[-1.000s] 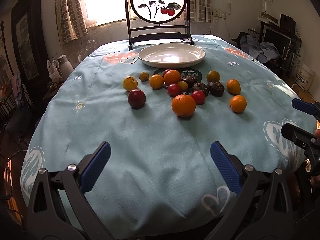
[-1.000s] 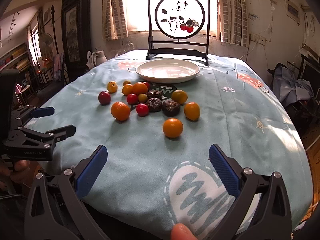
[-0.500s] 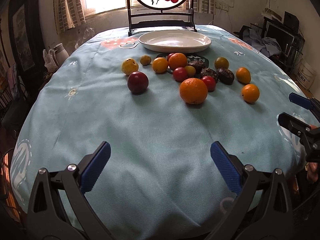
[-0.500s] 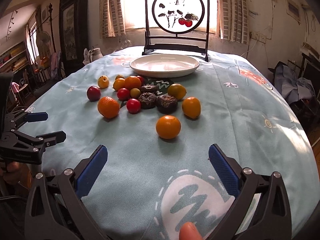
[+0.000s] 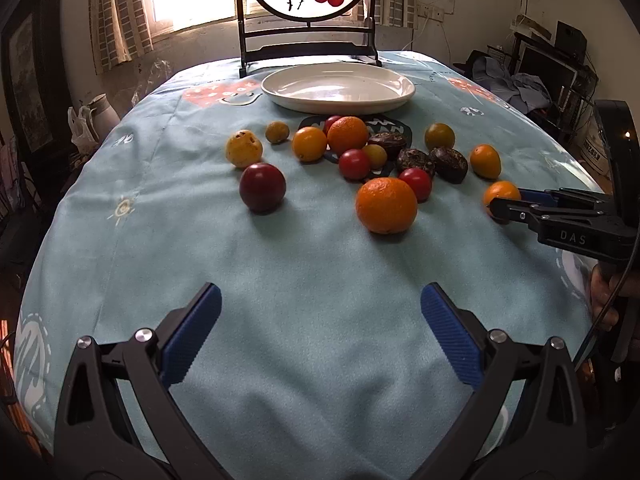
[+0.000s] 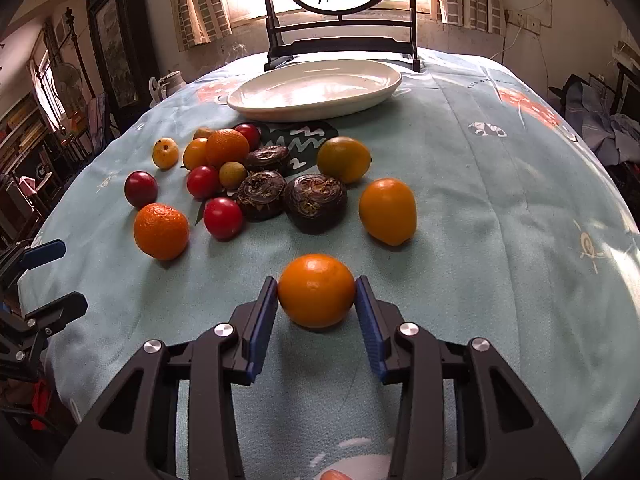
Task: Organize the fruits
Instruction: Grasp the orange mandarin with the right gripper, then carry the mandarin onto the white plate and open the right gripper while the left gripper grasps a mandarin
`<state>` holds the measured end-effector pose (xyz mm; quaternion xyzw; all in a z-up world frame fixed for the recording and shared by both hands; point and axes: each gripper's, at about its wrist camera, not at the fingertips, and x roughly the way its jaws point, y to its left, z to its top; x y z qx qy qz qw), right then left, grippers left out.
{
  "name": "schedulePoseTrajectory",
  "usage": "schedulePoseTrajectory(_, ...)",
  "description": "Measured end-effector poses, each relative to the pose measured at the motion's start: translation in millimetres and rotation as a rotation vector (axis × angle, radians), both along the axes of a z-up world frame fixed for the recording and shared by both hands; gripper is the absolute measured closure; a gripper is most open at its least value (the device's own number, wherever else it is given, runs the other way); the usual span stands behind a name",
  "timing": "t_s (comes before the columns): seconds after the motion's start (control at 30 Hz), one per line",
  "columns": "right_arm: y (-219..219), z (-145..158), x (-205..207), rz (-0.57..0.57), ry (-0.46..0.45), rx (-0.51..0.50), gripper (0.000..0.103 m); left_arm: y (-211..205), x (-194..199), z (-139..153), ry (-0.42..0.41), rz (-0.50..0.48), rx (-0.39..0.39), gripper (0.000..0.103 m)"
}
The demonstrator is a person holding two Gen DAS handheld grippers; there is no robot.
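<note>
Several fruits lie on the blue tablecloth in front of an empty white plate (image 5: 338,87) (image 6: 316,88). My right gripper (image 6: 316,300) is shut on a small orange (image 6: 317,290) that rests on the cloth; both blue pads touch its sides. In the left wrist view this orange (image 5: 500,194) sits partly behind the right gripper (image 5: 506,204). My left gripper (image 5: 318,320) is open and empty over bare cloth, short of a large orange (image 5: 386,205) and a dark red plum (image 5: 262,187). It shows at the left edge of the right wrist view (image 6: 52,276).
Other oranges, red tomatoes, yellow fruits and dark brown fruits (image 6: 316,200) cluster mid-table. A dark-framed round painted screen (image 5: 306,4) stands behind the plate. The table edge curves away on both sides; furniture and clutter surround it.
My right gripper moved forward to the nearest small orange and closed on it. My left gripper moved forward toward the fruits and stayed open.
</note>
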<state>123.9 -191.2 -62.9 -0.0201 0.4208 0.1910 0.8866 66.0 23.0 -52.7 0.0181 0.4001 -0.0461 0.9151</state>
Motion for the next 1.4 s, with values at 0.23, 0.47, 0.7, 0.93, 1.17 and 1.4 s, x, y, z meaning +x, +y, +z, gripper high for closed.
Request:
schedulePoseTrajectory(0.23, -1, 0, 0, -0.004, 0.003, 0.010, 0.063, -23, 40, 3, 0.020, -0.104, -0.038, 0.002)
schedulePoseTrajectory(0.47, -5, 0, 2, -0.005, 0.016, 0.038, 0.063, -40, 66, -4, 0.044, -0.168, -0.018, 0.014)
schedulePoseTrajectory(0.7, -5, 0, 4, -0.003, 0.023, 0.044, 0.063, -43, 78, -14, 0.089, -0.187, -0.018, 0.026)
schedulePoseTrajectory(0.93, -3, -4, 7, 0.014, 0.055, 0.065, 0.064, -45, 87, -23, 0.129, -0.212, -0.052, 0.056)
schedulePoseTrajectory(1.17, -5, 3, 7, 0.041, 0.045, 0.091, 0.064, -35, 88, -10, 0.128, -0.237, -0.107, 0.057)
schedulePoseTrajectory(1.4, 8, 59, 69, 0.075, -0.072, 0.180, 0.064, -10, 146, 45, 0.026, -0.206, -0.137, 0.057)
